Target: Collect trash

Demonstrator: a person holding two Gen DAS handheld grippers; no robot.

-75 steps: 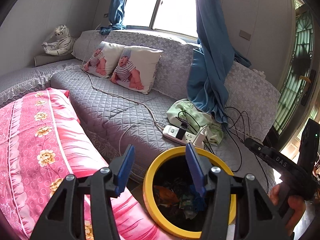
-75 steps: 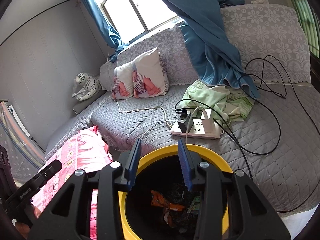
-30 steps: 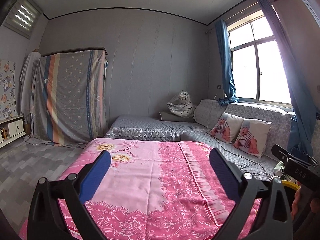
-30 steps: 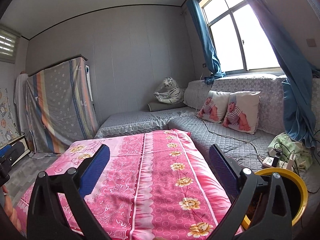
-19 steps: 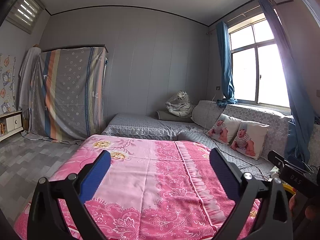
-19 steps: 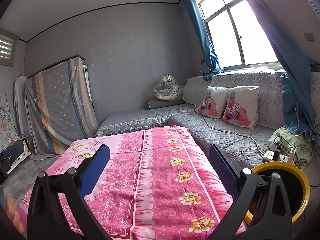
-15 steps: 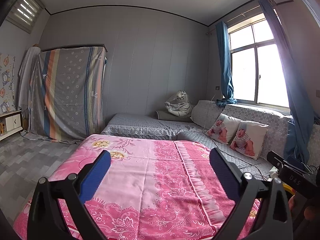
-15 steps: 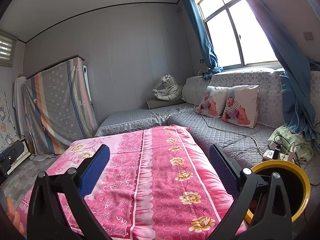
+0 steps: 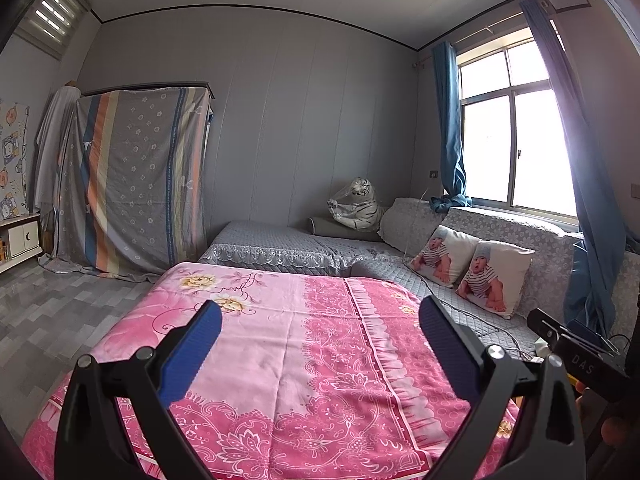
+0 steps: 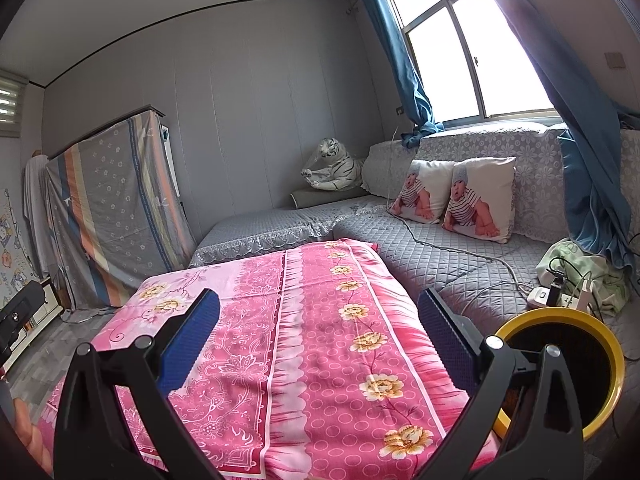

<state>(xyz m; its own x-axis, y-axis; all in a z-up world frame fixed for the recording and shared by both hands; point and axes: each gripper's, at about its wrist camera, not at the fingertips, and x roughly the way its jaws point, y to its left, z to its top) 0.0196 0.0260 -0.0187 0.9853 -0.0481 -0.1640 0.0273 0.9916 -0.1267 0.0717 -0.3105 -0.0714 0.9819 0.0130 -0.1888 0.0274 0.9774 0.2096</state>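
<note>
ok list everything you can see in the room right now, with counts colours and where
pink floral cloth: 1, pink, covering the near surface
bin: 1, yellow rim, black inside, right of the cloth
sofa: 1, grey quilted, along the window wall
cushions: 2, white with baby prints, on the sofa
toy tiger: 1, white striped, in the corner
power strip: 1, white, on the sofa behind the bin
curtains: 2, blue, by the window
striped sheet: 1, draped, left wall
left tool: open, empty
right tool: open, empty

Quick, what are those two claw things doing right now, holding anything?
Left gripper: open, holding nothing.
Right gripper: open, holding nothing.
</note>
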